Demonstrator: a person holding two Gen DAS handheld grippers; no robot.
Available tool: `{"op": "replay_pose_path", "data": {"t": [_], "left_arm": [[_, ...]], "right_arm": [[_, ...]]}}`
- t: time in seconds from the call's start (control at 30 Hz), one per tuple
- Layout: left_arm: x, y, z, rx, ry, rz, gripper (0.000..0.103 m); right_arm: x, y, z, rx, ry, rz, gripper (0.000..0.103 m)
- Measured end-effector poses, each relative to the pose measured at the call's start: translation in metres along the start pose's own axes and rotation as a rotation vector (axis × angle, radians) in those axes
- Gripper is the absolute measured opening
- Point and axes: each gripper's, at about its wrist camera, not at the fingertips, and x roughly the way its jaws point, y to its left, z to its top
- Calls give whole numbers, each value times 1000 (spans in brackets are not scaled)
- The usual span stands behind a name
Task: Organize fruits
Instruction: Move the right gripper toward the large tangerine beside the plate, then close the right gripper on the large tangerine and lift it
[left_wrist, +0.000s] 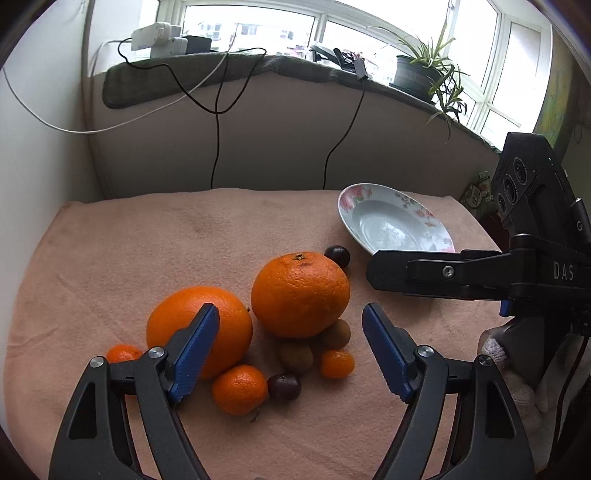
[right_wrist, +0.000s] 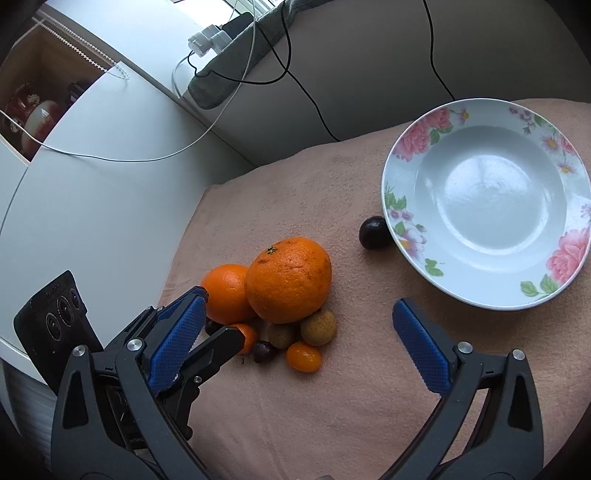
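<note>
A pile of fruit lies on the pink cloth (left_wrist: 110, 240): a bumpy large orange (left_wrist: 300, 293) (right_wrist: 289, 280), a smooth large orange (left_wrist: 192, 325) (right_wrist: 227, 293), small mandarins (left_wrist: 239, 389), a kumquat (right_wrist: 303, 356), two brown longans (right_wrist: 318, 326) and a dark cherry (left_wrist: 283, 386). Another dark cherry (right_wrist: 373, 232) lies beside the empty floral plate (right_wrist: 406, 144) (left_wrist: 349, 203). My left gripper (left_wrist: 290, 339) is open just above the pile, empty. My right gripper (right_wrist: 297, 343) is open and empty, right of the pile, near the plate.
A wall with hanging cables (left_wrist: 216, 122) stands behind the table. A windowsill holds a potted plant (left_wrist: 424, 70) and power adapters (left_wrist: 159, 35). A white cabinet (right_wrist: 92, 184) flanks the table's left side. The right gripper's body (left_wrist: 480, 273) shows at the right of the left wrist view.
</note>
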Motion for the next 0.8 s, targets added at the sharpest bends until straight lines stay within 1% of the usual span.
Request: {"op": "replay_pose_path", "data": {"t": [0.07,0.1,0.13,0.2,0.33,0.6,0.7,0.8], "left_arm": [[3,1,4,4,3,-13,80],[6,2,6,6,9,-17,77],[8,3,7,8,14,-19,73],[12,3,10,15,21,-31,70],[19,1,13,40,42,-53,70],[34,1,19,53,71,-66,70],[37,0,21,56,82,-73,70],[37,-1,20,65,87,-78,70]], "right_arm": [[7,-1,3,21,15,14,103],[9,0,4,21,16,9,103],[12,0,5,19,17,1,103],[18,0,7,27,23,-5,103],[28,-1,10,56,44,-5,100],[38,1,12,62,59,3,99],[41,-1,13,66,64,6,93],[45,-2,15,72,73,9,90]]}}
